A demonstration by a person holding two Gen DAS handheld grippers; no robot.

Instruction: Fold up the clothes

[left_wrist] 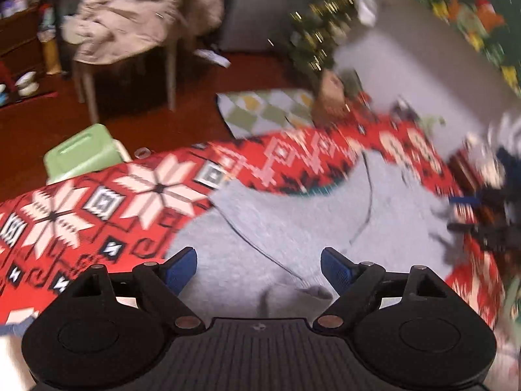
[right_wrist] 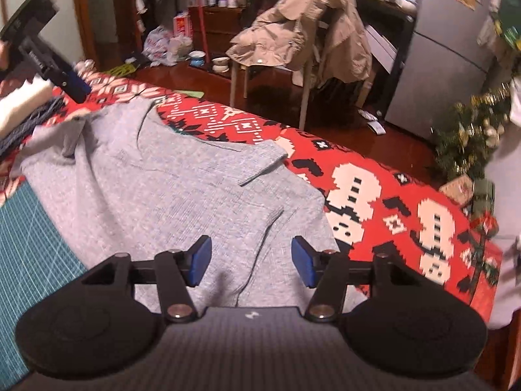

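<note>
My left claw (left_wrist: 259,268) hangs wide open over the grey sweater (left_wrist: 293,215), nothing between its blue pads; my right claw (right_wrist: 251,262) is likewise open and empty, poised above the sweater's near edge. No earlier view is available, so I describe only this instant.

The sweater lies spread, part-folded, on the red patterned cloth (right_wrist: 390,195) that covers the tabletop, one cuffed sleeve (right_wrist: 260,159) laid across the body. A teal cutting mat (right_wrist: 29,247) shows at the near left beneath it.

Risk, as I judge it: with both claws free, the loose sleeve fold may slip open, or a closing claw may pinch the red cloth together with the knit and drag the whole layer. The left view is blurred, so any approach aimed from it could miss the seam.

Farther off stand a chair draped with a beige coat (right_wrist: 302,29) and a tinselled tree (right_wrist: 472,130).
</note>
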